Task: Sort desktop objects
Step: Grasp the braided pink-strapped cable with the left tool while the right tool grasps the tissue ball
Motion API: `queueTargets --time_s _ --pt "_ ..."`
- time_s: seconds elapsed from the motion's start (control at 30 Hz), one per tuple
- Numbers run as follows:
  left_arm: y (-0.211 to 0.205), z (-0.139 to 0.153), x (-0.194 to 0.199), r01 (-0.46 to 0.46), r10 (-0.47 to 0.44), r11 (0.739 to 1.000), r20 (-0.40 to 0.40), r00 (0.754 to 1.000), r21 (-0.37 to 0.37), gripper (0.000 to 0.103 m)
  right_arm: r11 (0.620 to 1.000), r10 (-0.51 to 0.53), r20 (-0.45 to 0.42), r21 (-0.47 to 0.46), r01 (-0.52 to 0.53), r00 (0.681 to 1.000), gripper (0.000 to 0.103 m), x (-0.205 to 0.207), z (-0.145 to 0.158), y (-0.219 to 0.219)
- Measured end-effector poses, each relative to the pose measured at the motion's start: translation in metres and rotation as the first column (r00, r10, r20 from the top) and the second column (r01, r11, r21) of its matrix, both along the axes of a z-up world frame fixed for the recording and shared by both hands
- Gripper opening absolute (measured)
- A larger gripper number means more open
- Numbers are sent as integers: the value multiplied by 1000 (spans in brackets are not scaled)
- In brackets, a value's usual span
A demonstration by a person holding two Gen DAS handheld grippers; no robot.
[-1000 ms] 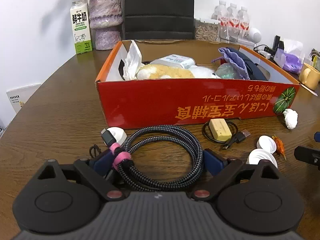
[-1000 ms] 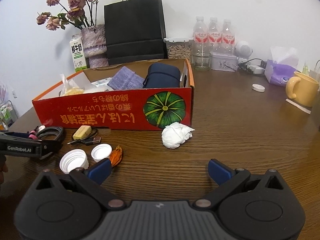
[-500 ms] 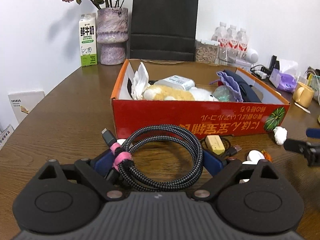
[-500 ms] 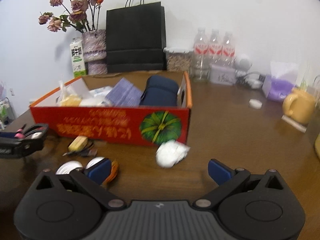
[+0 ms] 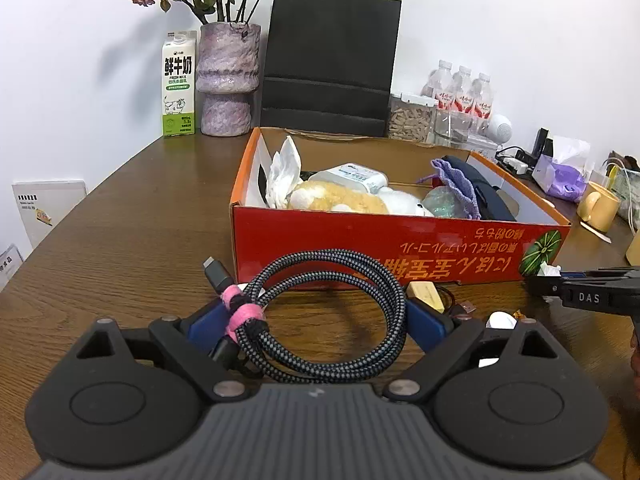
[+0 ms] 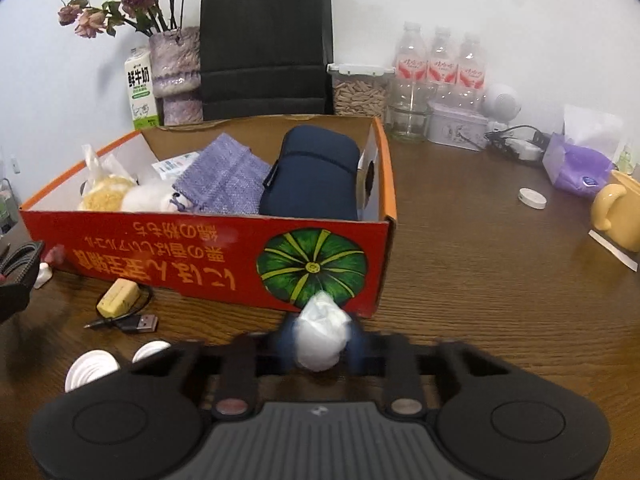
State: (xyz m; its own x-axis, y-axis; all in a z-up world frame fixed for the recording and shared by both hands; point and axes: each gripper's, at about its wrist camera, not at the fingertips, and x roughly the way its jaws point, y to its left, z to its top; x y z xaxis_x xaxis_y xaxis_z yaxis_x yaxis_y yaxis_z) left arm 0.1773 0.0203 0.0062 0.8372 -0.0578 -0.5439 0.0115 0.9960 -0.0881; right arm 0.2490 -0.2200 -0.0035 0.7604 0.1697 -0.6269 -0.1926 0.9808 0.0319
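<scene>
A coiled braided cable (image 5: 320,256) with pink ties hangs between the blue pads of my left gripper (image 5: 316,320), which is shut on it just in front of the red cardboard box (image 5: 400,240). In the right wrist view a crumpled white tissue (image 6: 320,332) sits between the pads of my right gripper (image 6: 320,340). Its jaws are closing and the pads touch the tissue on both sides, close to the box's pumpkin-printed corner (image 6: 312,268). The box holds a plush toy, a purple pouch (image 6: 228,180) and a navy case (image 6: 316,172).
Two white caps (image 6: 92,368), a yellow block (image 6: 118,298) and a small USB lead (image 6: 140,322) lie on the wooden table before the box. A yellow mug (image 6: 620,212) stands far right. A black bag (image 6: 264,40), vase, milk carton and bottles line the back wall.
My right gripper moved forward to the tissue and its wide jaws came together around it. The left gripper rose slightly with the cable still between its pads.
</scene>
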Motion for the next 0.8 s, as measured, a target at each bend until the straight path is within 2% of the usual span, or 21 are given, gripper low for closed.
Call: queueTargets --time_s 0.4,0.8 --pt "2 11 -11 9 -8 1000 45 999 -12 94 999 6 110 49 -11 994 21 -39 21 -3" --pt "-4 50 -13 19 -18 1000 182 983 -9 94 996 43 256 67 -63 966 21 -56 70 4"
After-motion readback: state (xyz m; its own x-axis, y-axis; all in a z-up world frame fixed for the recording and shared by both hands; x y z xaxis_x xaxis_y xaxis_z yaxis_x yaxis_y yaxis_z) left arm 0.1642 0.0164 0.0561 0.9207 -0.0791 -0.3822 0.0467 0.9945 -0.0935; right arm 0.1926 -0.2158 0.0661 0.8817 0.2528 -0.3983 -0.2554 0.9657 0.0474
